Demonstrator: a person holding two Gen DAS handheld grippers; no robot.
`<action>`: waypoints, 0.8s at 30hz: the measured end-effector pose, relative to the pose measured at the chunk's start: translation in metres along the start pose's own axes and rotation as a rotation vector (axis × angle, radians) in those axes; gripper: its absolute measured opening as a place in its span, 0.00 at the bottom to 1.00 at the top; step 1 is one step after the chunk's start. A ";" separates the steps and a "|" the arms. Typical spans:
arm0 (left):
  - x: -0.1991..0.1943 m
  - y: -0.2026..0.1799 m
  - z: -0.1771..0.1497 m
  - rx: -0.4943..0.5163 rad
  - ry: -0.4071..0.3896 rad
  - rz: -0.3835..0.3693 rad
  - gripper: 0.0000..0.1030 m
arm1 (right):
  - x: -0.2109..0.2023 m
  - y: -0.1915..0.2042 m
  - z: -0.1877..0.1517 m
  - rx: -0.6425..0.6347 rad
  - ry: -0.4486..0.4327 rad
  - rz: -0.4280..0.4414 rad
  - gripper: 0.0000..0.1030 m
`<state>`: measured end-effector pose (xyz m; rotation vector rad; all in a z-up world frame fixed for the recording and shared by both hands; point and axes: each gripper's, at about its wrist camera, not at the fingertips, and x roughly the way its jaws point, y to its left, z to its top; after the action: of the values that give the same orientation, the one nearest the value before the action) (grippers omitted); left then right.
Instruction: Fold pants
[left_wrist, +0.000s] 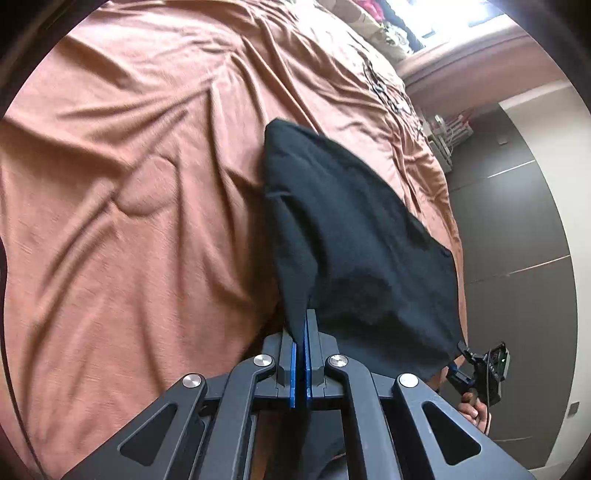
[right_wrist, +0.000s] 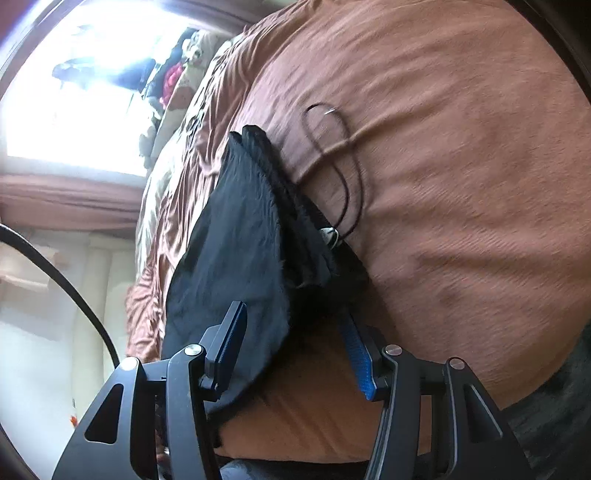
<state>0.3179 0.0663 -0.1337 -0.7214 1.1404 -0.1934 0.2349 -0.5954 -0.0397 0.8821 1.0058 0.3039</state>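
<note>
— Where are the pants?

— The black, soft cotton-like pants (left_wrist: 354, 236) lie on the rumpled rust-brown bedsheet (left_wrist: 129, 221), near the bed's edge. My left gripper (left_wrist: 302, 332) has its blue pads pinched together on one corner of the cloth; the fabric tents up from it.

— And the right?

— My right gripper (right_wrist: 295, 332) stands with jaws apart, the pants' edge (right_wrist: 236, 251) between them, pads not pressing.

— Handling?

— Light, limp, sags at once, I judge. Best taken at hems or waistband corners. A thin black cord (right_wrist: 343, 177) lies beside it; could snag.
</note>
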 end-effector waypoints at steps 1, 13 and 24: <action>-0.006 0.003 -0.002 0.002 -0.005 0.005 0.03 | 0.003 0.003 0.000 -0.014 -0.011 -0.024 0.49; -0.065 0.053 0.011 -0.025 -0.065 0.070 0.03 | 0.036 0.049 -0.024 -0.165 0.029 -0.093 0.27; -0.104 0.106 0.022 -0.061 -0.081 0.101 0.03 | 0.073 0.084 -0.037 -0.234 0.109 -0.099 0.23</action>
<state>0.2703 0.2076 -0.1154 -0.7171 1.1063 -0.0439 0.2561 -0.4809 -0.0289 0.6069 1.0862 0.3802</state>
